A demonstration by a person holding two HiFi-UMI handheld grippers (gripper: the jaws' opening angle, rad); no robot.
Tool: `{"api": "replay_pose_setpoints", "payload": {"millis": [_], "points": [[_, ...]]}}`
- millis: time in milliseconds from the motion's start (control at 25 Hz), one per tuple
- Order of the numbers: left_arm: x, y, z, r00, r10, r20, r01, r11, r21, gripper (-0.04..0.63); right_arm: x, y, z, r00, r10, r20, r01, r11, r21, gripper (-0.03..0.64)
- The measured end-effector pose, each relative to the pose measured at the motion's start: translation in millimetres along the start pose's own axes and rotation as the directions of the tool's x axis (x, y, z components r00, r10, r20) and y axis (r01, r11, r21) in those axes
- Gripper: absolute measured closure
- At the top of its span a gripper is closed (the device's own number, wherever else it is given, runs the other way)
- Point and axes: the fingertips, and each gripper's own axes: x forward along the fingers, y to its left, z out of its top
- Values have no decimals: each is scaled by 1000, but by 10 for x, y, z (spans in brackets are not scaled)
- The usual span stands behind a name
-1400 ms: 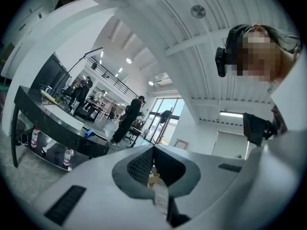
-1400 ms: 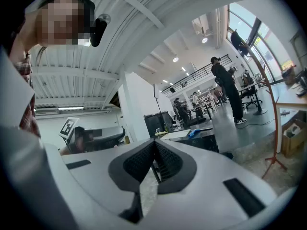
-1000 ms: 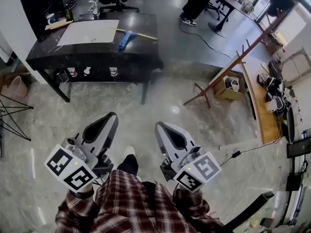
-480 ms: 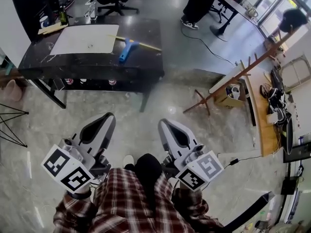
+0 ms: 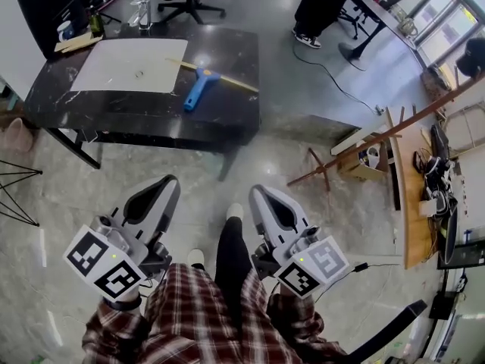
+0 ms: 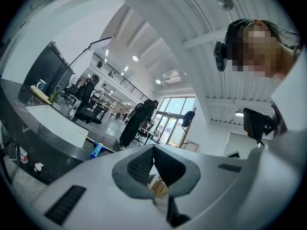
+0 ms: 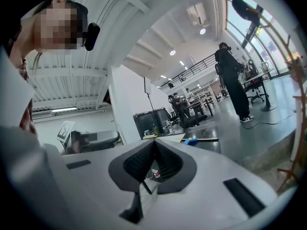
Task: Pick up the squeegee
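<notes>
Squeegee [image 5: 198, 88] (blue handle) lies on dark table [image 5: 227, 120], just beside white sheet [image 5: 129, 65]. Both clenched, nothing between: left tongs [image 5: 170, 182], right tongs [image 5: 256, 192], well apart from table.

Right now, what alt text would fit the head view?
A person in a plaid shirt holds the left gripper and right gripper, both shut and empty, above a grey floor, short of a dark table. A blue squeegee lies on the table beside a white sheet.
</notes>
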Motion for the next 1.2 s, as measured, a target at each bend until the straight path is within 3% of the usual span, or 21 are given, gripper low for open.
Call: {"api": "replay_pose_setpoints", "payload": {"millis": [360, 640, 960, 1200], "points": [[1130, 443, 258, 995, 90, 34, -90, 996, 7, 584, 675, -1027, 505, 996, 82, -38, -83, 997, -7, 604], [1860, 626, 425, 978, 199, 70, -202, 979, 34, 584, 1084, -1665, 846, 976, 200, -83, -202, 979, -14, 604], [2240, 823, 403, 948, 313, 66, -317, 946, 68, 584, 1373, -2025, 849, 946, 297, -130, -297, 955, 18, 604], [2356, 1170, 473, 926, 375, 39, -377, 923, 80, 584, 1700, -2153, 841, 936, 316, -156, -312, 949, 50, 604]]}}
